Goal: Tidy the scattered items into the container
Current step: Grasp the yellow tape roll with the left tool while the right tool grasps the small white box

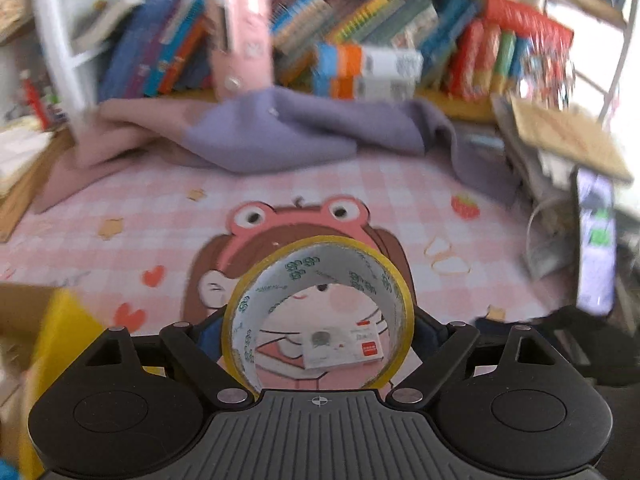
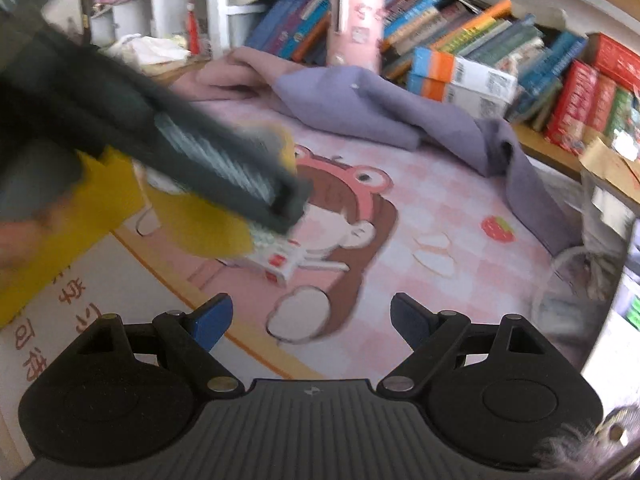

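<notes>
A tape roll point(image 1: 318, 312) with a yellow rim and a white printed core stands upright between my left gripper's point(image 1: 320, 334) blue fingers, which are shut on its two sides and mostly hidden behind it. Through its hole I see a small white packet point(image 1: 340, 350) with a red label, lying on the pink cartoon mat point(image 1: 360, 192). The yellow cardboard box point(image 1: 64, 328) sits at the left. In the right wrist view my right gripper point(image 2: 312, 320) is open over the mat with nothing between its fingers. The left gripper's dark body point(image 2: 224, 168) reaches over the yellow box point(image 2: 80, 216) and the white packet point(image 2: 280, 256).
Rubber bands point(image 2: 436, 256) lie on the mat to the right. A purple and pink cloth point(image 1: 304, 132) is bunched at the back in front of a row of books point(image 1: 360, 32). A phone point(image 1: 596, 240) stands at the right edge.
</notes>
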A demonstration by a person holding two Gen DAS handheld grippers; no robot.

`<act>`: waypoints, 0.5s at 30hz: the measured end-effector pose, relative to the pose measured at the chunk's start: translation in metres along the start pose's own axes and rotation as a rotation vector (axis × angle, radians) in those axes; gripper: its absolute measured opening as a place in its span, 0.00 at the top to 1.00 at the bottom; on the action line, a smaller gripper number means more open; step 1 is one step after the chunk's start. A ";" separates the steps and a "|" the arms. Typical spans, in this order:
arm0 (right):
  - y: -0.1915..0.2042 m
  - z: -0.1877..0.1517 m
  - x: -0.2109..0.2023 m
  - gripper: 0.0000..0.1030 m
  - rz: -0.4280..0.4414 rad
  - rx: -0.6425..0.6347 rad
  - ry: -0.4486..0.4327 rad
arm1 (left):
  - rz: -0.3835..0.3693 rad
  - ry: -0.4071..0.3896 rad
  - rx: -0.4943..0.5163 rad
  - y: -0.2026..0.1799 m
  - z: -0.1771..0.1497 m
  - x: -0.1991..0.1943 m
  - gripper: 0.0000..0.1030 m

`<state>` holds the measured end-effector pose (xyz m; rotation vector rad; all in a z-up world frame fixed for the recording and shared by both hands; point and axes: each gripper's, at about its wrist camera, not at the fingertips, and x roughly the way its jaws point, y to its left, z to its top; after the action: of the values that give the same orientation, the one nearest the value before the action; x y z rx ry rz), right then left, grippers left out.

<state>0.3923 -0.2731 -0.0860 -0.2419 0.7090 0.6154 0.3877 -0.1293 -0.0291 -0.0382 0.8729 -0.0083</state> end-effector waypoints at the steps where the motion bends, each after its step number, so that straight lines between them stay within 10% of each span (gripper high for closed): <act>1: 0.003 0.001 0.004 0.18 0.009 -0.015 -0.013 | 0.001 -0.011 -0.018 0.004 -0.001 -0.012 0.14; 15: 0.021 0.016 0.052 0.27 0.047 0.005 -0.031 | 0.071 -0.055 -0.153 0.038 -0.031 -0.100 0.14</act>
<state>0.4188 -0.2266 -0.1095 -0.2111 0.6878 0.6609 0.2992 -0.0901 0.0266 -0.1504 0.8182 0.1253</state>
